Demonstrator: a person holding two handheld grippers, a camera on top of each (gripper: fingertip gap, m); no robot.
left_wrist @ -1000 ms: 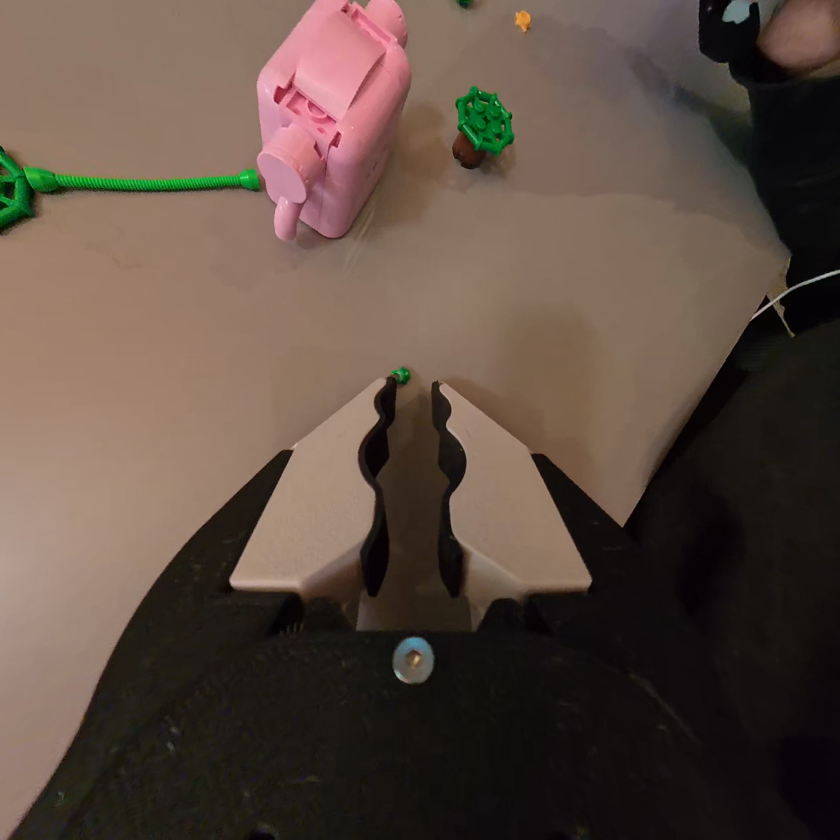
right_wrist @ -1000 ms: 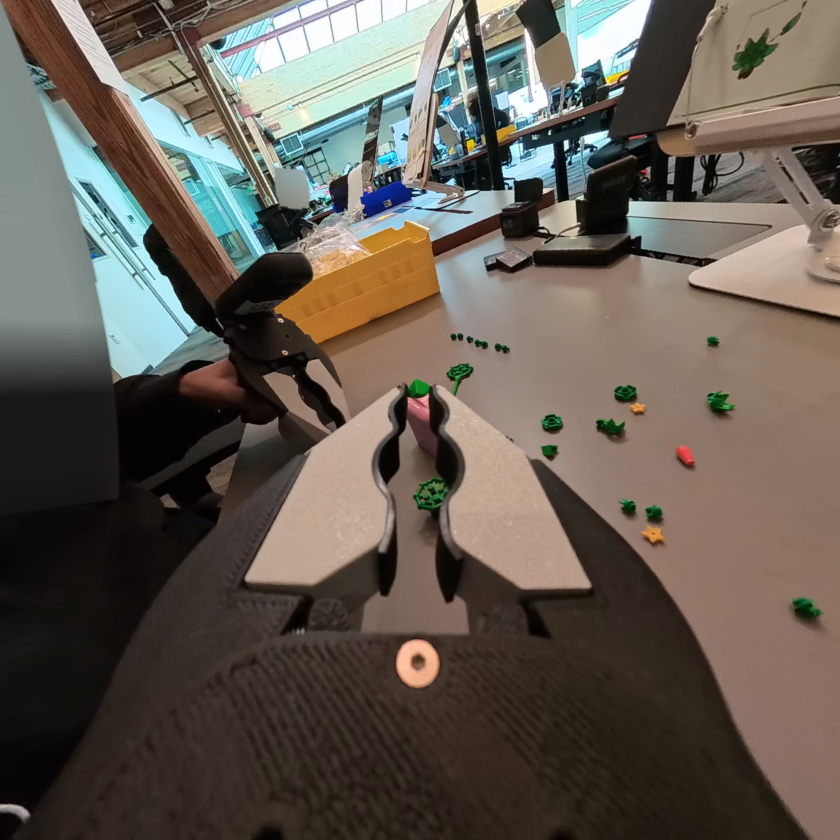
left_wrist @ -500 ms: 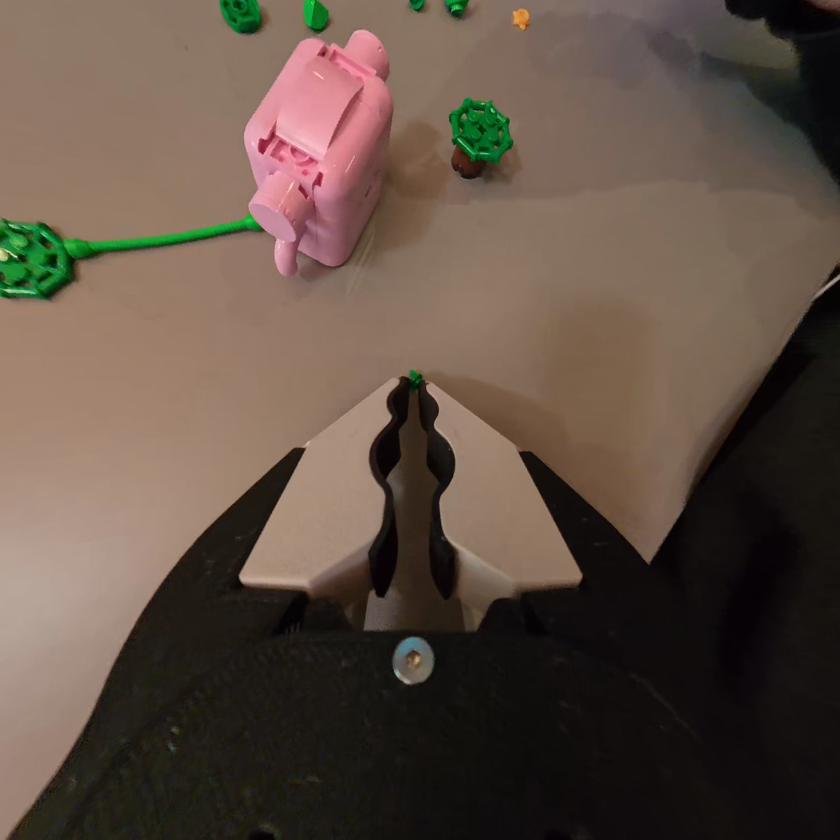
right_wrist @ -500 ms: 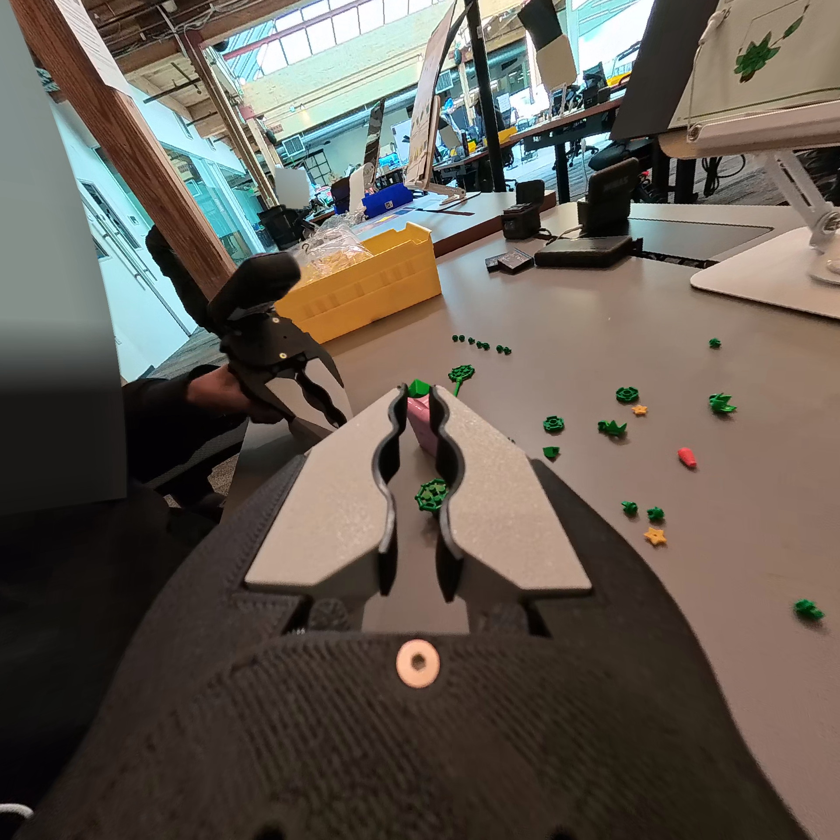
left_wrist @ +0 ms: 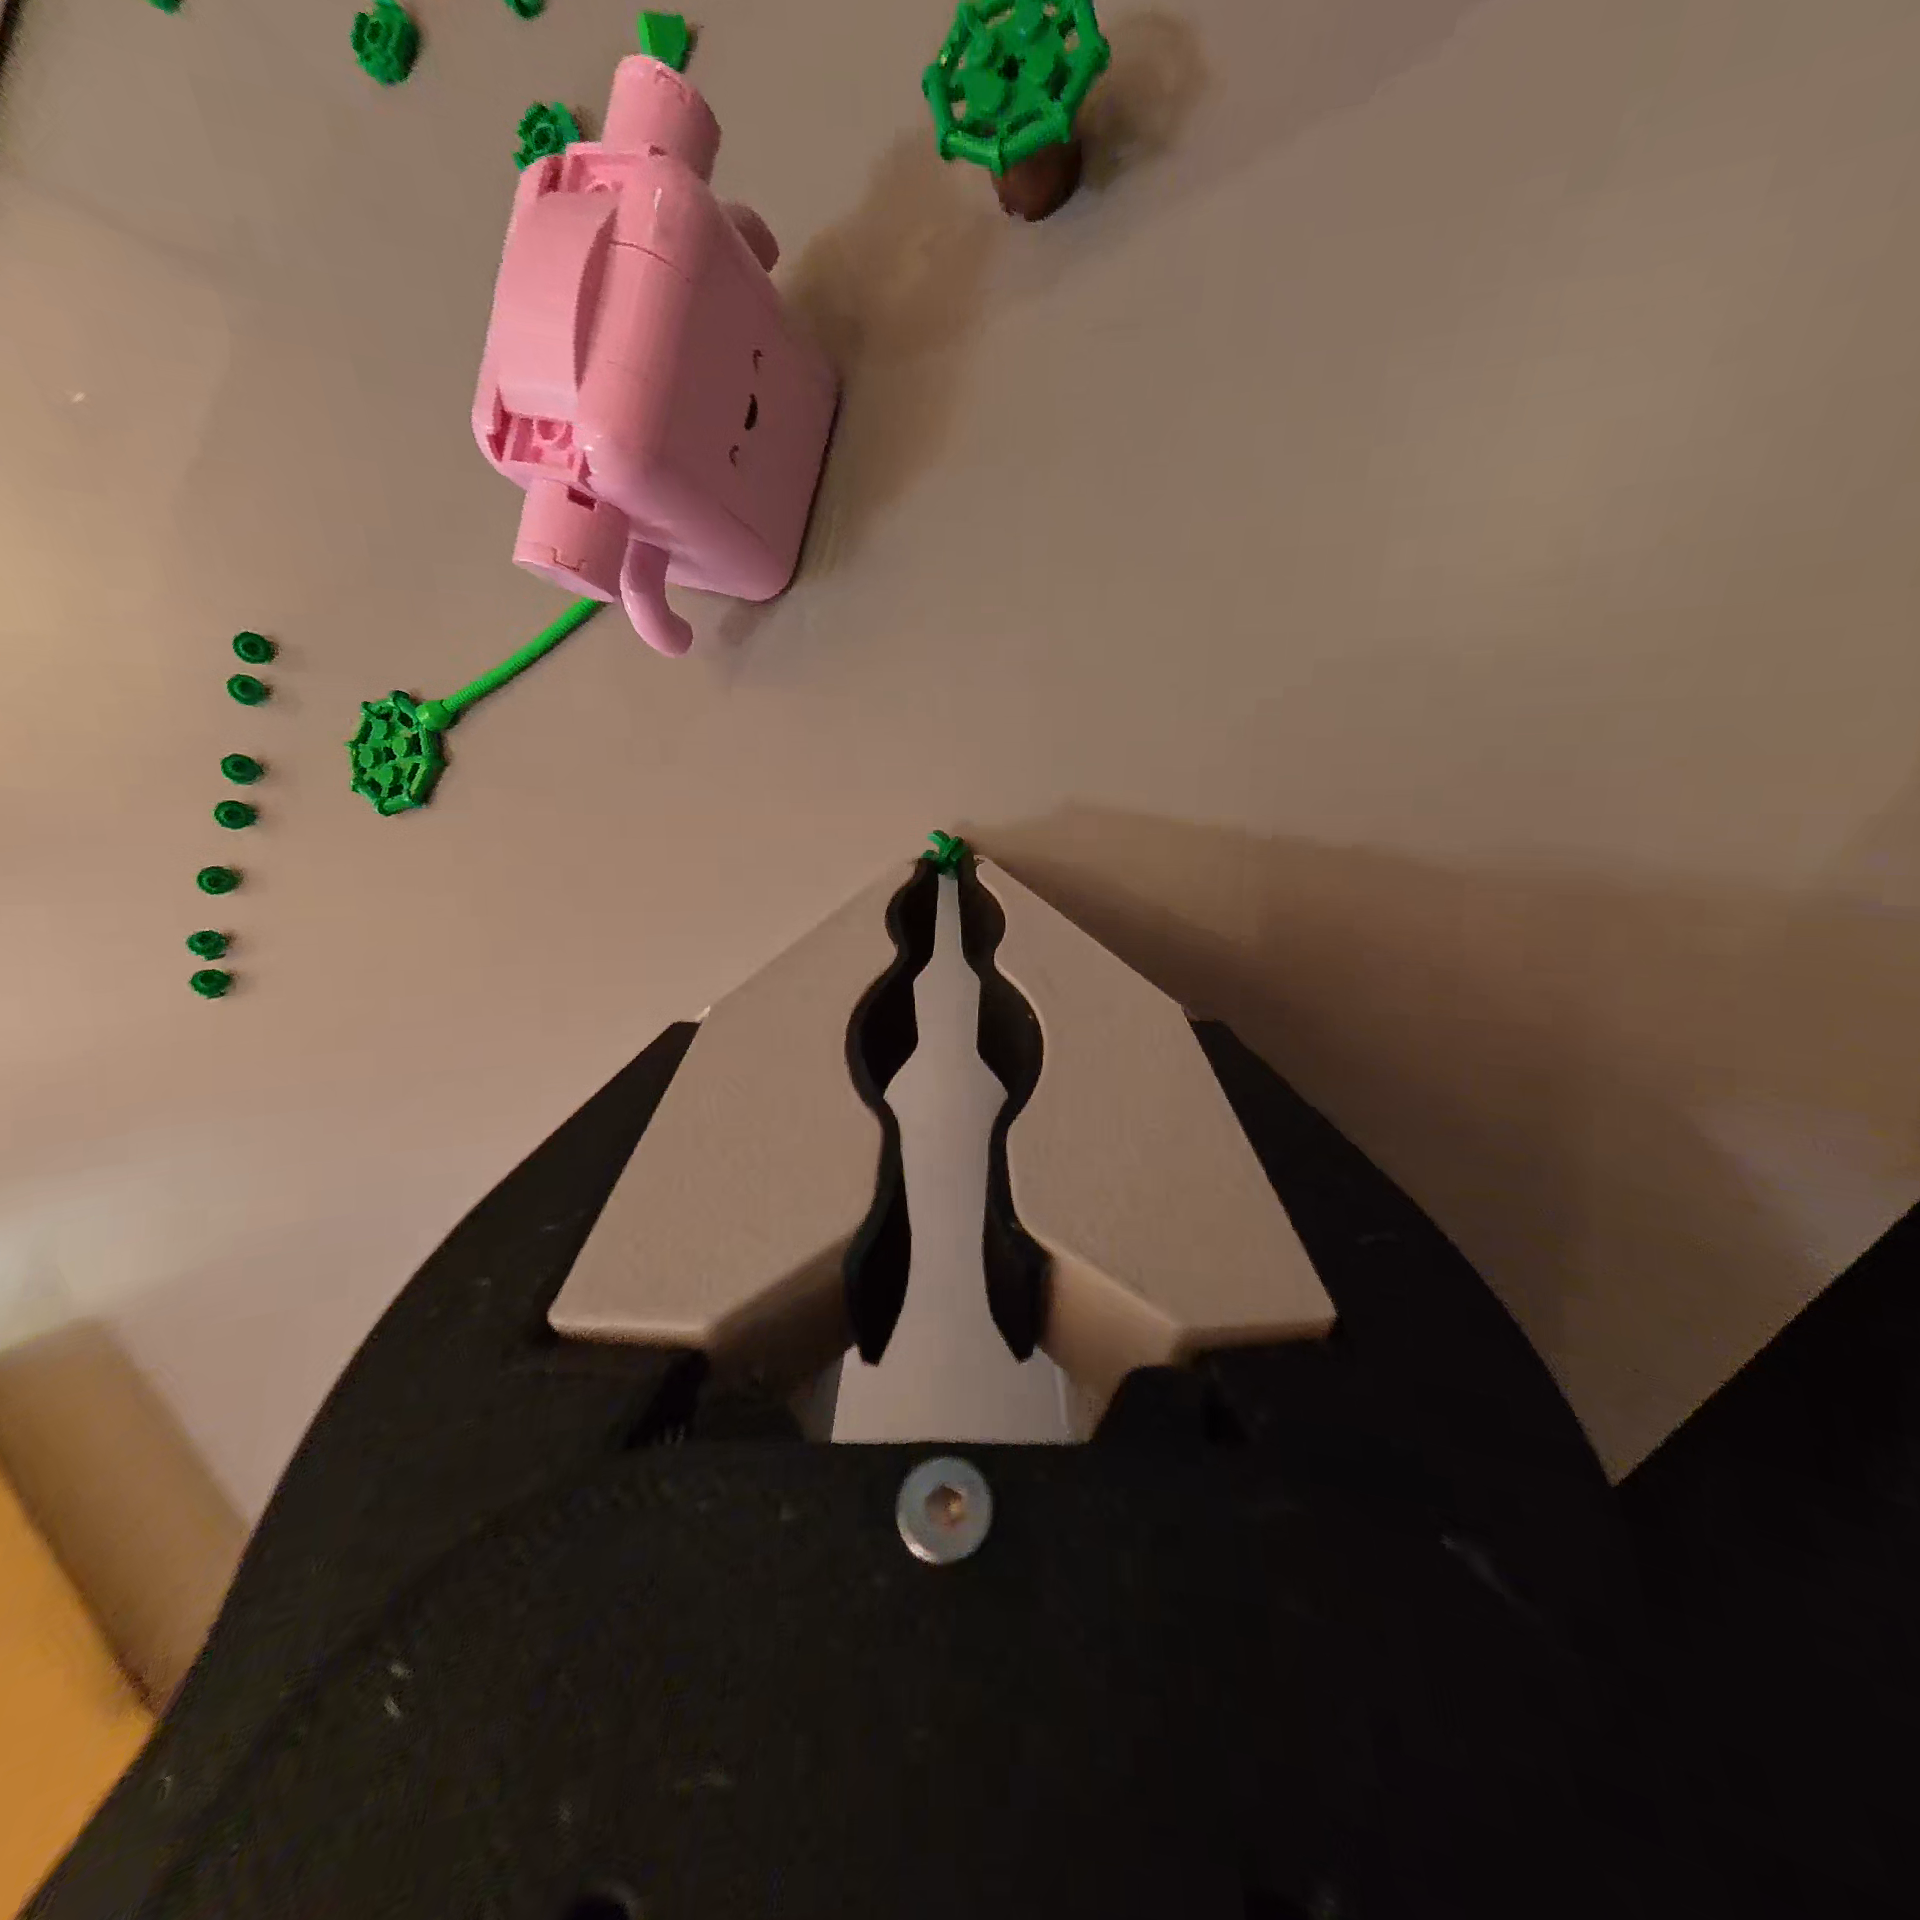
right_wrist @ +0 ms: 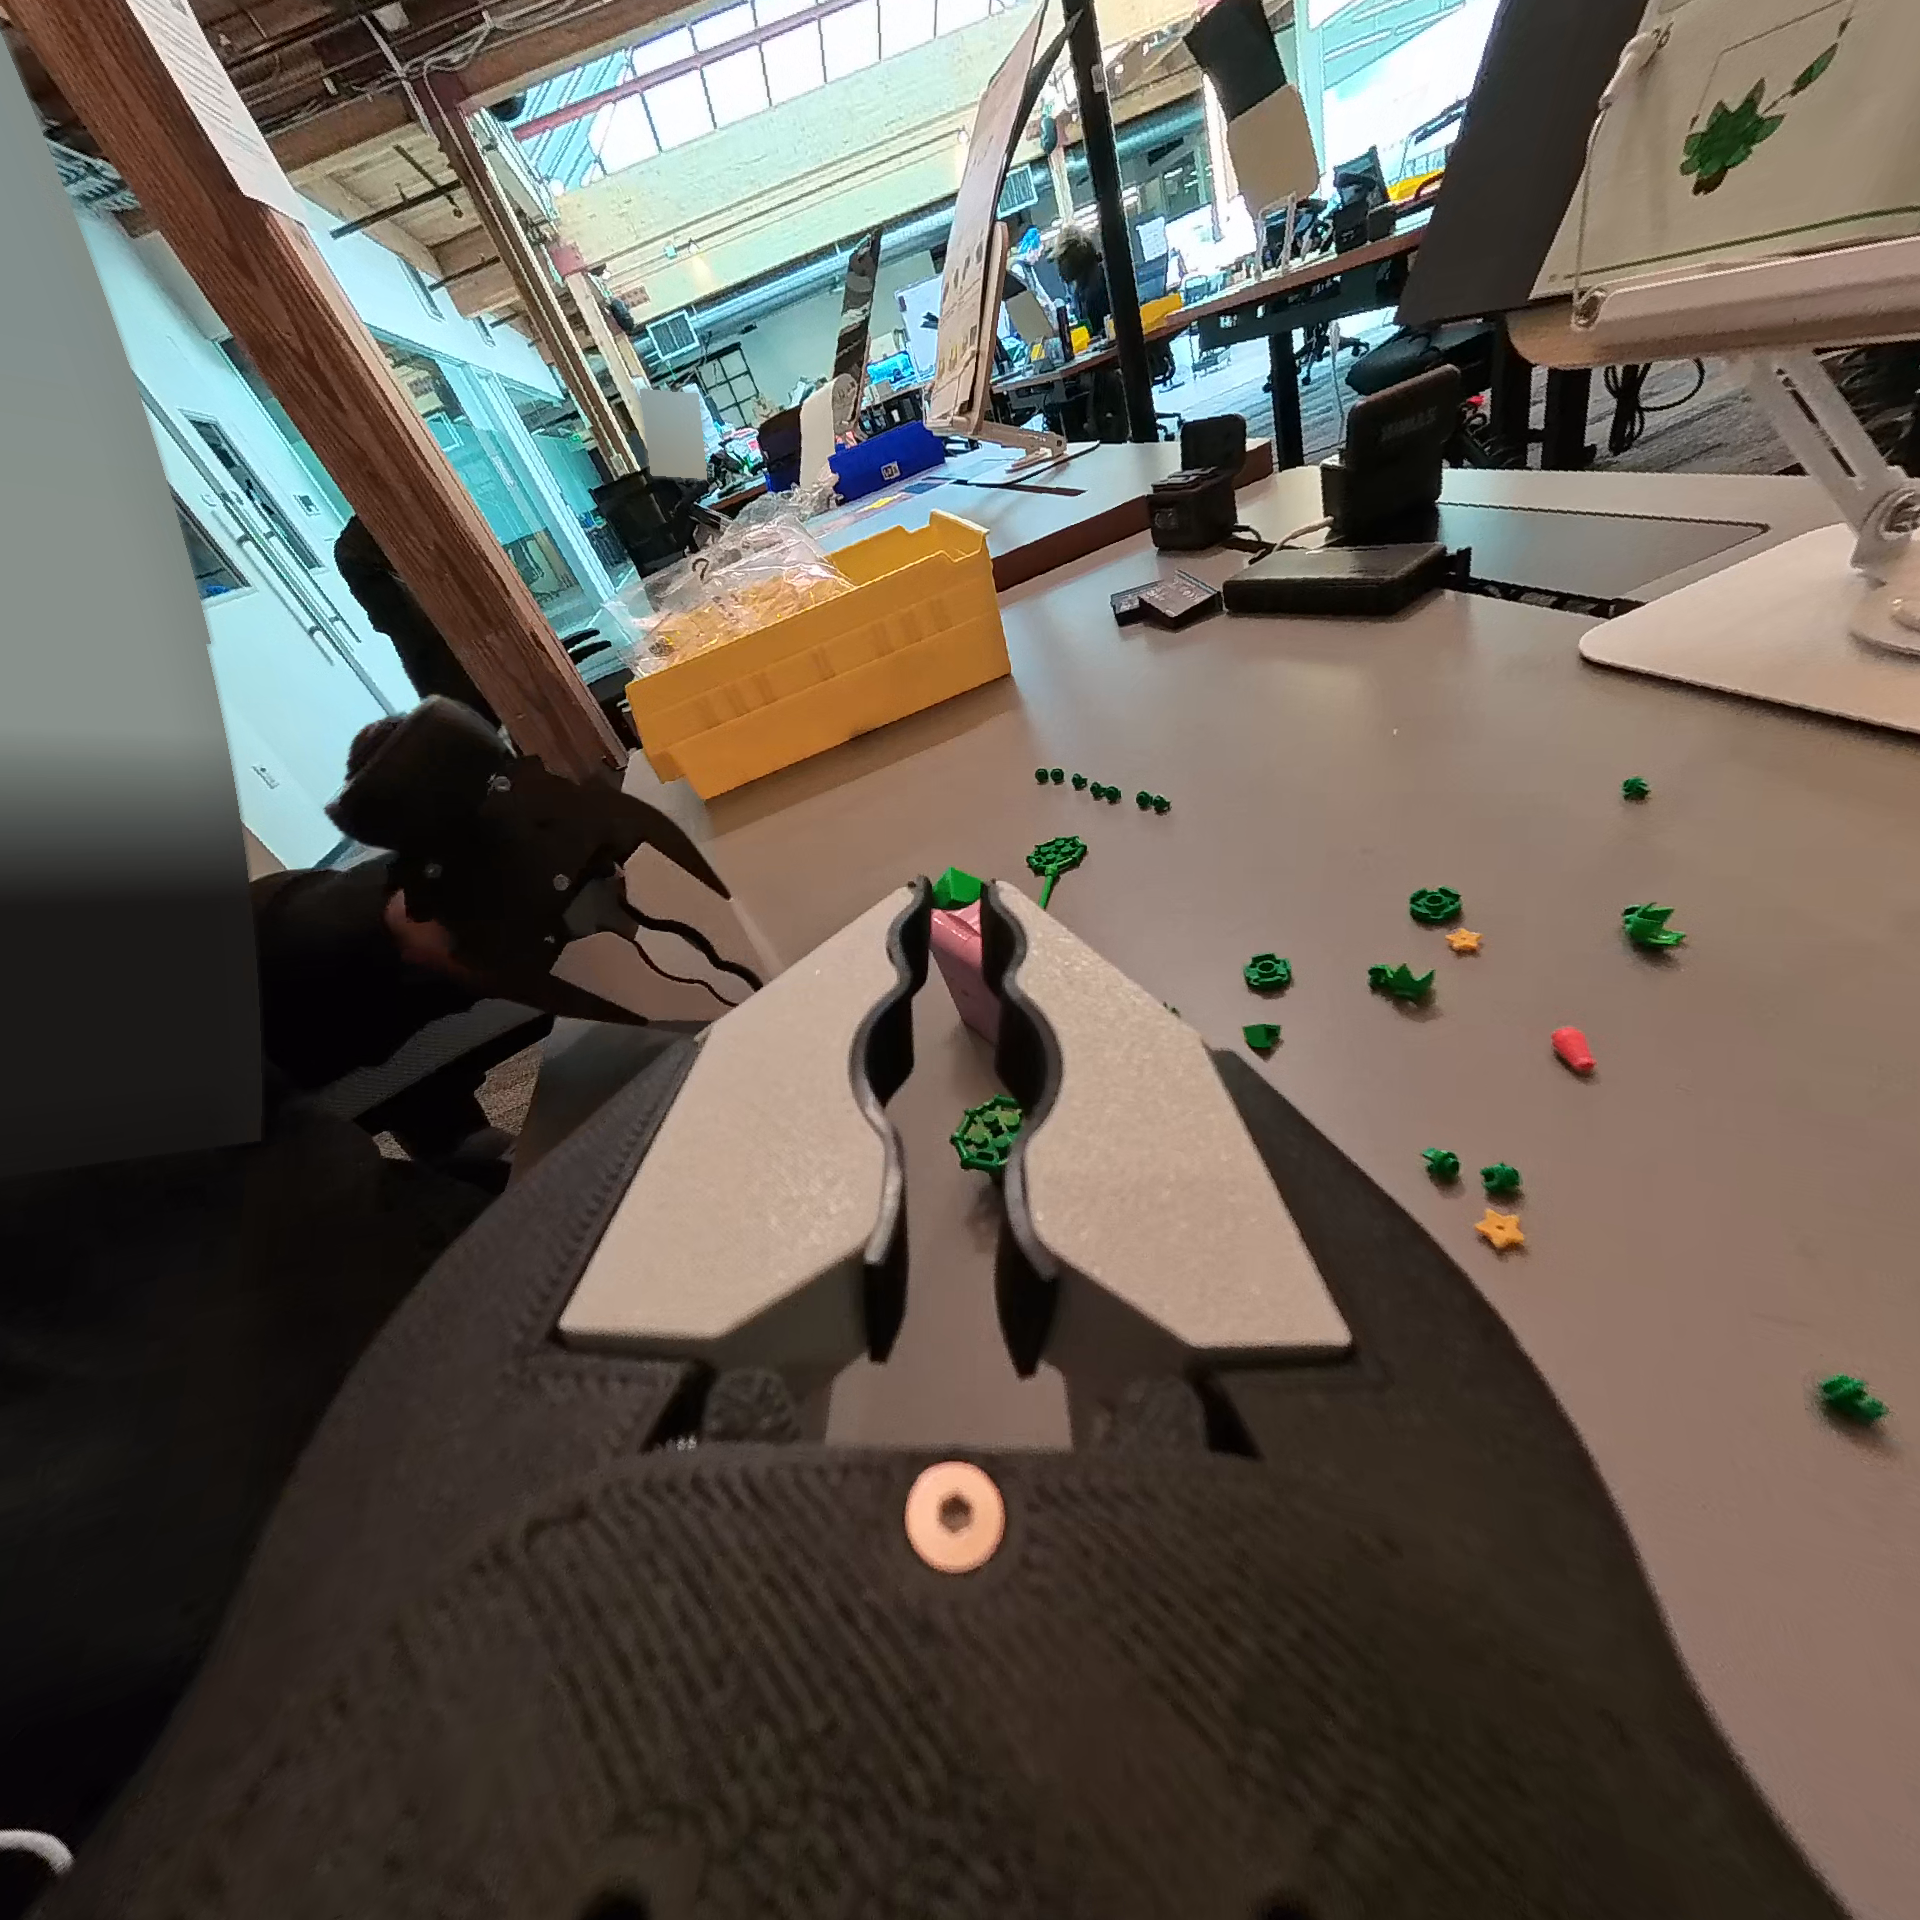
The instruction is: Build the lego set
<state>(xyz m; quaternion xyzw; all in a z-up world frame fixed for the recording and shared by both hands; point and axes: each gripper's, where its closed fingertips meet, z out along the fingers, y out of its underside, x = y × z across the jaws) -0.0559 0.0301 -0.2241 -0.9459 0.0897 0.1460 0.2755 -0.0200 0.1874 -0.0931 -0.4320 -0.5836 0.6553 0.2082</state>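
Note:
My left gripper (left_wrist: 945, 860) is shut on a tiny green lego piece (left_wrist: 943, 848) at its tips, held above the grey table (left_wrist: 1351, 540). Ahead lies the pink lego watering can (left_wrist: 644, 364) on its side, with a green stem and round green leaf disc (left_wrist: 397, 750) at its spout. A green leaf disc on a brown base (left_wrist: 1013, 88) stands at the far right. My right gripper (right_wrist: 951, 896) is open and empty, with the pink can (right_wrist: 966, 977) and a green disc (right_wrist: 987, 1132) seen between its fingers. The left gripper shows in the right wrist view (right_wrist: 644, 935).
A row of several small green round studs (left_wrist: 223, 810) lies at the left. Loose green leaves (right_wrist: 1403, 979), yellow stars (right_wrist: 1499, 1229) and a red piece (right_wrist: 1572, 1047) are scattered to the right. A yellow bin (right_wrist: 831, 665) and a white monitor stand base (right_wrist: 1756, 644) stand at the back. The gap from one gripper's tips to the other's is roughly 20 centimetres.
My left gripper closed on the tiny green piece and lifted it, swinging left so the pink can now lies ahead. The right gripper has barely moved.

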